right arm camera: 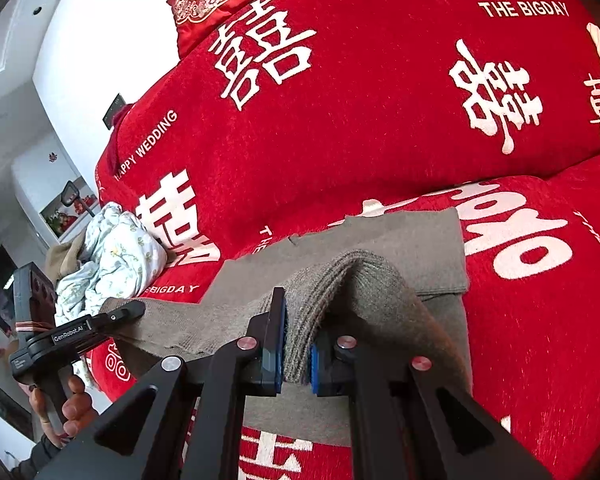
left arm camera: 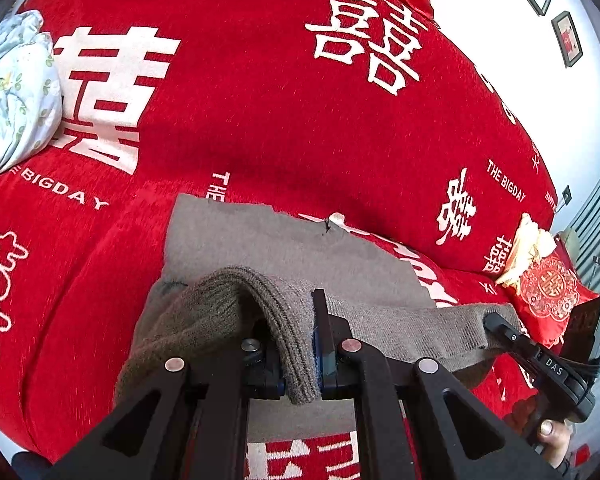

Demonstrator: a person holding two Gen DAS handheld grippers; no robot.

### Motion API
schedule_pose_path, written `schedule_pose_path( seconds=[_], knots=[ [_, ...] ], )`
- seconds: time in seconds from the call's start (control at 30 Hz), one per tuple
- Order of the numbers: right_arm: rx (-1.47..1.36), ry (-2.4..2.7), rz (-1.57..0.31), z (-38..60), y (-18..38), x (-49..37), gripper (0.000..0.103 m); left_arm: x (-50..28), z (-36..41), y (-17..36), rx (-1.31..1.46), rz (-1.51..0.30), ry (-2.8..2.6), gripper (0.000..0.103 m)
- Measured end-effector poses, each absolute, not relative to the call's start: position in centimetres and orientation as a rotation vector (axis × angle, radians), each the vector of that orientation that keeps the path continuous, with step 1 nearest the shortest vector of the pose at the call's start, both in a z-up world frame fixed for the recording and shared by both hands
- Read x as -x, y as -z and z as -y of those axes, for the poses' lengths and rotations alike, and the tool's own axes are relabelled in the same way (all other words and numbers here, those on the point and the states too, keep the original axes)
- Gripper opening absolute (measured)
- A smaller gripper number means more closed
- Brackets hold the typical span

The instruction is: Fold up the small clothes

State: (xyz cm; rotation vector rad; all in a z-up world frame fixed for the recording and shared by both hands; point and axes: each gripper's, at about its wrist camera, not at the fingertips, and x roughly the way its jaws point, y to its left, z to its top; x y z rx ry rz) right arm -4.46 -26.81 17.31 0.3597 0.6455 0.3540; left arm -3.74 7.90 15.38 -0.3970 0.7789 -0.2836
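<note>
The left hand-held gripper (left arm camera: 300, 344) is clamped narrow on a ribbed edge of the grey knit garment (left arm camera: 260, 248), and the right hand-held gripper (right arm camera: 296, 344) pinches the same edge further along, the hem stretched between them. The rest of the garment lies flat on the red wedding-print bedspread (left arm camera: 260, 100). A crumpled pale floral cloth (left arm camera: 16, 92) sits well apart.

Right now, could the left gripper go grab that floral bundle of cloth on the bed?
Probably not yet: the left gripper is shut on the grey knit garment, though the red bedspread toward the floral bundle looks unobstructed.
</note>
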Motion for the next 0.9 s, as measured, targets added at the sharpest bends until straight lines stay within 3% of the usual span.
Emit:
schedule_pose_path(
  seconds=[0.9],
  knots=[
    [-0.36, -0.333, -0.646, 27.2, -18.8, 1.3, 0.01, 0.3, -7.3, -17.6, 0.362, -0.783, 0.296, 0.01]
  ],
)
